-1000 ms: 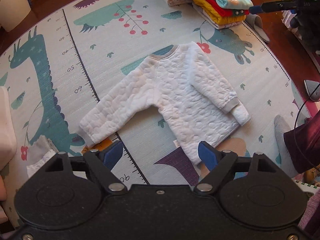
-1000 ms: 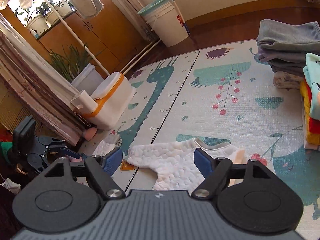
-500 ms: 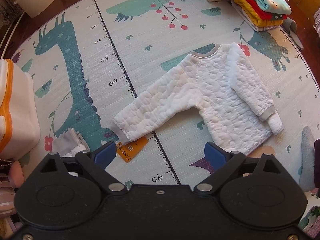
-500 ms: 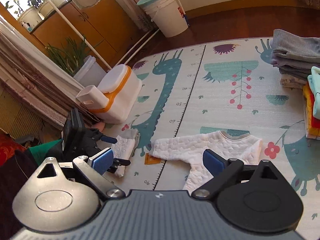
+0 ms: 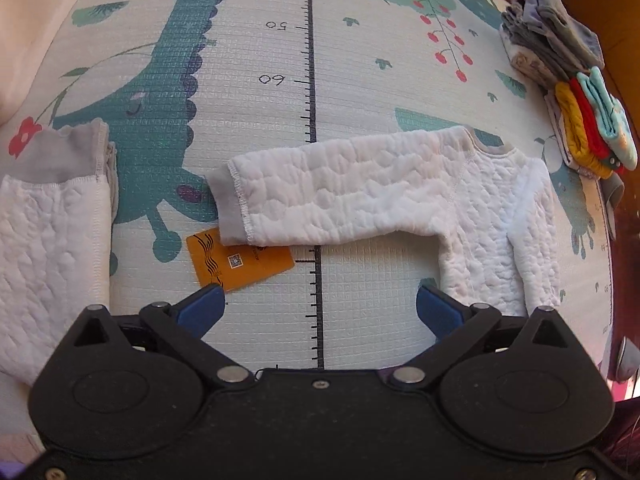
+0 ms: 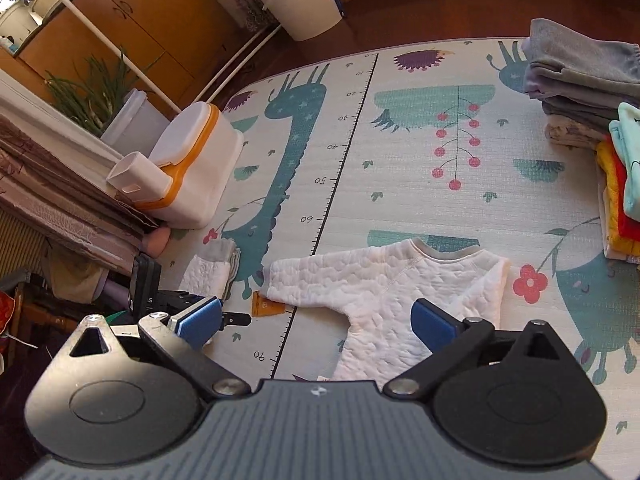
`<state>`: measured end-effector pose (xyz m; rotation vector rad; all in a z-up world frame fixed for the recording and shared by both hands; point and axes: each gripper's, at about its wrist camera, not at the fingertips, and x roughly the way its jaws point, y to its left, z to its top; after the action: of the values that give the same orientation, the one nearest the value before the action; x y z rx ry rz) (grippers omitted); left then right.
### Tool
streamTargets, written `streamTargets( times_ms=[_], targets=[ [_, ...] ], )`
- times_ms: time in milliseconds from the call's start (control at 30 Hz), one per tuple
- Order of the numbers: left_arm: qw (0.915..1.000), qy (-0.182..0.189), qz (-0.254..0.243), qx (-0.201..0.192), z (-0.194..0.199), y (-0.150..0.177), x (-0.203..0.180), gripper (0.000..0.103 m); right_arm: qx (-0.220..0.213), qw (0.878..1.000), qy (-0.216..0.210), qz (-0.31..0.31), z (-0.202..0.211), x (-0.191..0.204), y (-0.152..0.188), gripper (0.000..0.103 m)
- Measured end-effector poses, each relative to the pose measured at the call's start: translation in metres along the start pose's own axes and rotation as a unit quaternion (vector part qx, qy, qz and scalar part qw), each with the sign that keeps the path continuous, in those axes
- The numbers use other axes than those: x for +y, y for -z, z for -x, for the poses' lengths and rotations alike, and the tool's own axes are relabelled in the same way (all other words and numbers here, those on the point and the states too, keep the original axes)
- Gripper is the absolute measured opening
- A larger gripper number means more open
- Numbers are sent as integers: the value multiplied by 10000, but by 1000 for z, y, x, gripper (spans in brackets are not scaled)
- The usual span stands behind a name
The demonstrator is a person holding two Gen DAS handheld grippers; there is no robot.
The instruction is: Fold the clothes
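The left gripper has swung low toward the white quilted sweater's outstretched sleeve cuff, both grippers spread wide and empty, so a sleeve fold looks imminent.

The play mat lies bare through its middle, along the printed ruler. Folded clothes stacks crowd its right edge; a white-and-orange box sits on its left edge. The white quilted top spreads near the front edge, its cuff over an orange card, with folded quilted trousers just left.
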<state>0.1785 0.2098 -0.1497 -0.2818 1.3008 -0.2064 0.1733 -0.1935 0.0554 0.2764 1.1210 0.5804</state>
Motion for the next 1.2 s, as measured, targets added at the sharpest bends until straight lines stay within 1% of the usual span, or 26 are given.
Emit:
streamTargets(
  times_ms=[33,67,100,133,200,233,267,333,367,400,433,467,567,600,633,667,700,733,767,867,933,967,1000,1067,1133,1200],
  targets=[
    [9990,241,360,-141,-3,3,12,103,79,9999,-6,86,-9,0,-2,101],
    [9959,479,714,-280,-5,5,23,103,157,9998,-3,113,-18,-2,-4,101],
    [9926,638,949,-401,-8,8,31,102,234,9997,7,122,-28,-5,-5,101],
    [9884,797,1183,-521,-10,12,39,102,332,9994,27,80,-38,-9,-7,101],
    [9775,1092,1640,-749,-15,18,52,102,567,9981,-73,-228,-54,-18,-6,100],
    [9679,1279,1963,-908,-20,22,61,102,686,9968,-137,-398,-63,-22,-6,100],
    [9568,1460,2278,-1064,-24,27,70,102,759,9960,-155,-435,-68,-22,-5,100],
    [9373,1706,2746,-1302,-33,34,82,101,866,9954,-152,-393,-74,-19,-1,100],
    [9293,1730,2926,-1442,-37,37,85,98,919,9950,-151,-373,-78,-18,1,100],
    [9211,1758,3111,-1550,-43,40,89,92,973,9945,-150,-352,-81,-16,3,100],
    [9125,1783,3290,-1656,-49,43,92,87,1024,9940,-148,-357,-83,-16,4,100],
    [9067,1779,3397,-1757,-53,45,93,78,1058,9936,-131,-373,-84,-17,6,100],
    [8889,1826,3682,-2023,-65,52,97,76,1137,9926,-56,-422,-87,-20,10,100],
    [8874,1750,3712,-2100,-66,52,95,75,1155,9924,-12,-422,-88,-22,11,100],
    [8884,1607,3732,-2136,-68,52,93,74,1170,9923,41,-414,-89,-24,12,100],
    [8868,1495,3826,-2116,-70,53,93,72,1194,9920,89,-408,-91,-25,13,100],
    [8817,1529,3908,-2156,-71,53,93,69,1222,9916,136,-403,-94,-27,13,100],
    [8766,1560,3987,-2197,-72,54,93,69,1240,9914,160,-398,-96,-28,13,100],
    [8751,1543,4007,-2230,-73,52,92,69,1254,9912,175,-393,-98,-28,13,100],
    [8693,1535,4094,-2306,-76,49,92,64,1293,9908,96,-386,-103,-29,12,100],
    [8680,1506,4097,-2367,-76,47,92,56,1318,9905,35,-383,-106,-29,11,100],
    [8677,1466,4114,-2372,-76,47,92,46,1335,9902,23,-407,-107,-31,11,99],
    [8665,1431,4151,-2374,-77,47,94,42,1353,9898,19,-442,-109,-32,12,98],
    [8639,1399,4207,-2389,-79,47,97,34,1387,9890,10,-522,-112,-37,13,91],
    [8613,1402,4245,-2413,-80,47,99,34,1422,9881,-1,-586,-118,-43,14,89],
    [8622,1393,4217,-2436,-81,44,99,33,1467,9871,-16,-648,-124,-49,16,84]
  ],
)
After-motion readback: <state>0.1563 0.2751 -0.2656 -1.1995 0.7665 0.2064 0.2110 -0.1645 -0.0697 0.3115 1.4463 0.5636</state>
